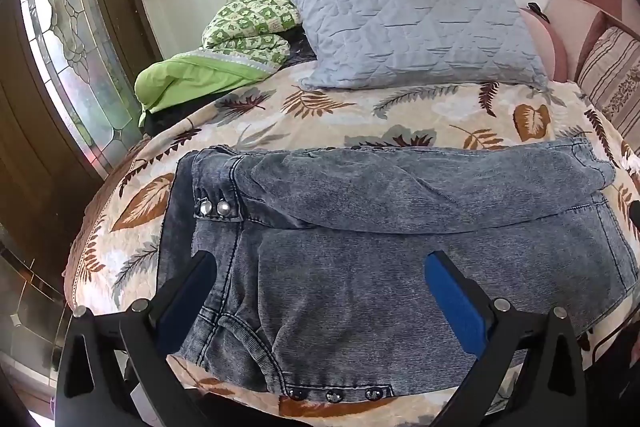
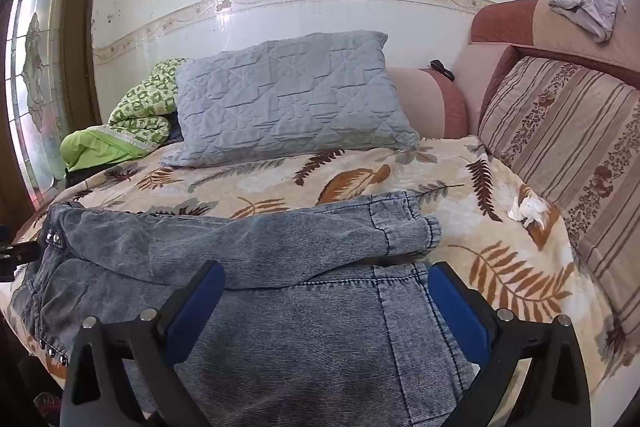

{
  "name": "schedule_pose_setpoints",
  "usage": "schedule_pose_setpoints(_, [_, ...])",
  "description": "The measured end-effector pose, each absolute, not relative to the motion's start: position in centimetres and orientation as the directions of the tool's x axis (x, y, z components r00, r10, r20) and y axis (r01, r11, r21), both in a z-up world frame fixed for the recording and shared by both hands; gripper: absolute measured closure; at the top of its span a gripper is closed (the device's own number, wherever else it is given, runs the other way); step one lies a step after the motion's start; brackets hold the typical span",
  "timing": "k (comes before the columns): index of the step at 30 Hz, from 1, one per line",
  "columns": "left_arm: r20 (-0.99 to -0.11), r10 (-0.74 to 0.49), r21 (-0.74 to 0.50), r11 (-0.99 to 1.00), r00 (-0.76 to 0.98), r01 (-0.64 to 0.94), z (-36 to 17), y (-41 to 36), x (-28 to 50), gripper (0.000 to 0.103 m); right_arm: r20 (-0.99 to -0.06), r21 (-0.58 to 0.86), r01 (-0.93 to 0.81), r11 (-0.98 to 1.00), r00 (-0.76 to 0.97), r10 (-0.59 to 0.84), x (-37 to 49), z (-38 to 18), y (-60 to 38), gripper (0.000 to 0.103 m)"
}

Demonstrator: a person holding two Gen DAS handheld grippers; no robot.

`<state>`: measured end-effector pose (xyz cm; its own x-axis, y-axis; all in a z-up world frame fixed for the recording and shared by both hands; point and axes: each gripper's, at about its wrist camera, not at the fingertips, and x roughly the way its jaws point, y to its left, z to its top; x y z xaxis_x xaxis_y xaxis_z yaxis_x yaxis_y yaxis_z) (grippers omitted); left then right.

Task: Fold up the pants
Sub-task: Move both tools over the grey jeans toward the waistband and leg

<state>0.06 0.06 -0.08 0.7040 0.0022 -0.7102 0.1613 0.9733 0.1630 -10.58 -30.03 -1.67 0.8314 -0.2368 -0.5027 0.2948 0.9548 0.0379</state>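
Note:
Grey-blue acid-wash denim pants (image 1: 360, 259) lie folded on the leaf-print bedspread (image 1: 360, 115), waistband with metal studs at the left and a leg doubled back across the top. My left gripper (image 1: 320, 267) hovers open over the waistband end, its blue pads wide apart and nothing pinched between them. In the right wrist view the same pants (image 2: 280, 327) spread below, with the cuffed hem (image 2: 404, 223) lying on top. My right gripper (image 2: 326, 279) stands open above the pants' right part, clear of the cloth.
A grey quilted pillow (image 2: 288, 99) and a green patterned blanket (image 1: 240, 39) sit at the head of the bed. A striped cushion (image 2: 560, 147) lines the right side, with a crumpled white tissue (image 2: 528, 209) beside it. A stained-glass door (image 1: 68, 39) stands left.

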Motion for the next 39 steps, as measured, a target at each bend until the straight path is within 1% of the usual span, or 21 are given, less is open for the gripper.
schedule_pose_setpoints(11, [-0.725, 0.012, 0.154, 0.977, 0.689, 0.145, -1.0, 1.0, 0.6, 0.000, -0.525, 0.004, 0.290, 0.957, 0.815, -0.245, -10.0, -2.3, -29.6, 0.001])
schedule_pose_setpoints(19, [-0.706, 0.015, 0.165, 0.976, 0.708, 0.144, -0.9, 1.0, 0.5, 0.000, -0.526, -0.011, 0.276, 0.961, 0.816, -0.240, -9.8, -2.4, -29.0, 0.001])
schedule_pose_setpoints(28, [-0.688, 0.016, 0.181, 0.972, 0.725, 0.151, 0.0, 0.1, -0.5, 0.000, -0.509, 0.006, 0.265, 0.964, 0.831, -0.226, -10.4, -1.8, -28.5, 0.001])
schedule_pose_setpoints(31, [-0.670, 0.019, 0.194, 0.969, 0.742, 0.150, 0.4, -0.3, -0.9, 0.000, -0.491, 0.007, 0.251, 0.968, 0.844, -0.215, -10.9, -1.1, -27.5, 0.001])
schedule_pose_setpoints(35, [-0.664, 0.020, 0.199, 0.968, 0.747, 0.151, 0.9, -0.7, -1.1, 0.000, -0.466, 0.003, 0.215, 0.977, 0.865, -0.189, -11.4, -0.2, -26.2, 0.001])
schedule_pose_setpoints(39, [-0.671, 0.020, 0.202, 0.967, 0.741, 0.157, 1.1, -0.8, -1.0, 0.000, -0.461, 0.034, 0.220, 0.975, 0.869, -0.180, -11.3, 0.3, -26.6, 0.001])
